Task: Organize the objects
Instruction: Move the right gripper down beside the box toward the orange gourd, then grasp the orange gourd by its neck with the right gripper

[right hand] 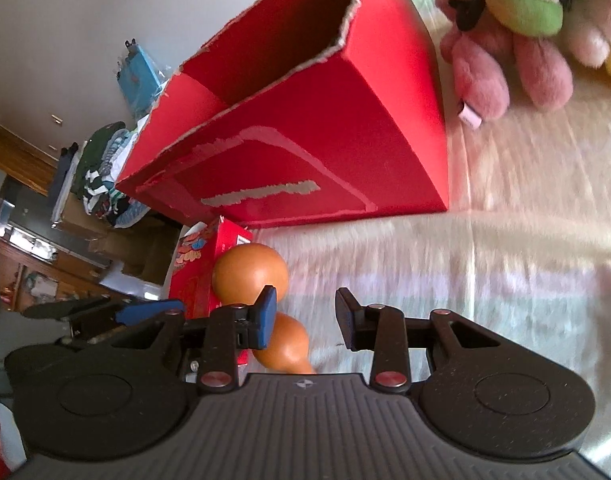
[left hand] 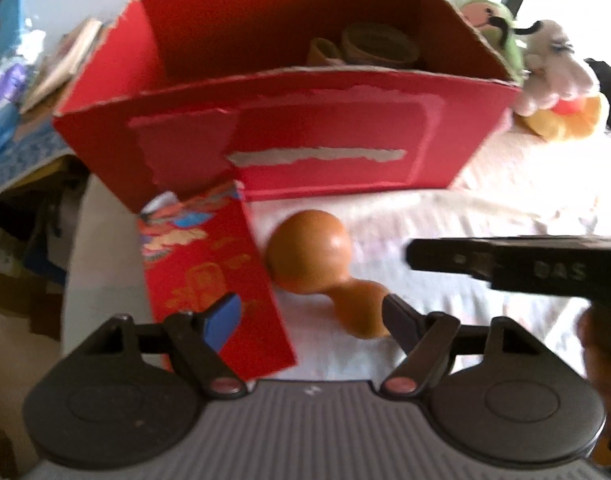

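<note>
Right now I see the brown gourd lying on the pale cloth before the red carton, touching a red packet. My left gripper and right gripper both stand spread, empty. Only the left view shows blurred brown items inside; the right shows a pink plush.

I see a plain pale wall, wooden cabinets at left, heaped clothes, and bright daylight washing the cream cloth.
</note>
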`<act>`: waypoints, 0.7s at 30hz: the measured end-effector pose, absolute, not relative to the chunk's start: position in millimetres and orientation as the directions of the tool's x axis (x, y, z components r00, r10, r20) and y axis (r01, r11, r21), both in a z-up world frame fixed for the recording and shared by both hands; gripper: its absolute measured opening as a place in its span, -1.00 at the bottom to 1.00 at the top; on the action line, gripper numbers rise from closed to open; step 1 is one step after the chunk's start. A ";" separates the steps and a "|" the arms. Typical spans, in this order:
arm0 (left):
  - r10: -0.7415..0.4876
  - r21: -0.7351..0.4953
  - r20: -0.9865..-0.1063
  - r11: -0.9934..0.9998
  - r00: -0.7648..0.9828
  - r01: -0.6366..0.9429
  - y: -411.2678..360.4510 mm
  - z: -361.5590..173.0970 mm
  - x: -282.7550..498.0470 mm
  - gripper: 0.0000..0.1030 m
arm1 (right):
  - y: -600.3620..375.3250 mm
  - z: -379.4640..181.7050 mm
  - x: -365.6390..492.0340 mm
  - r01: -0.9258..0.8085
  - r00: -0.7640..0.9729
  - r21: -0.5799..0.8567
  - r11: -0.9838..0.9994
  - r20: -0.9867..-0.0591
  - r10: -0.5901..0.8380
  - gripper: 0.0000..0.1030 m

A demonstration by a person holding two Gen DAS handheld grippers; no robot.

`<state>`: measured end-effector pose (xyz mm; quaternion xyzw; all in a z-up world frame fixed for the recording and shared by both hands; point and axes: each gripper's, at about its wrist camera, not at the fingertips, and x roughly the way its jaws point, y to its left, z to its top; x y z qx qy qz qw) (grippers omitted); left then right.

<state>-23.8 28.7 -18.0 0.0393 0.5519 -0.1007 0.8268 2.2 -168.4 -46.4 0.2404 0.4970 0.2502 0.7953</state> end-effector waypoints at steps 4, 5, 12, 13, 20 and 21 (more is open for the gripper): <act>-0.225 -0.150 -0.912 0.961 0.342 0.231 26.6 -22.3 -25.0 0.47 | -170.0 -51.6 8.1 -0.164 0.354 0.662 0.731 -0.652 0.670 -0.30; -0.241 -0.164 -0.907 0.957 0.344 0.240 25.0 -22.1 -26.3 0.47 | -170.1 -52.6 9.6 -0.167 0.349 0.669 0.725 -0.647 0.678 -0.30; -0.313 -0.217 -0.884 0.933 0.349 0.286 19.0 -18.9 -30.3 0.47 | -164.5 -60.2 22.4 -0.183 0.312 0.688 0.702 -0.636 0.705 -0.30; -0.316 -0.218 -0.882 0.931 0.349 0.293 18.1 -18.4 -30.3 0.49 | -163.6 -61.4 23.4 -0.187 0.304 0.693 0.696 -0.633 0.712 -0.30; -0.296 -0.220 -0.904 0.941 0.309 0.259 19.2 -38.1 -19.1 0.50 | -156.1 -67.5 28.6 -0.209 0.250 0.709 0.674 -0.627 0.737 -0.30; -0.297 -0.220 -0.903 0.941 0.310 0.257 19.0 -38.9 -18.0 0.50 | -155.0 -67.8 28.8 -0.213 0.245 0.709 0.673 -0.628 0.739 -0.30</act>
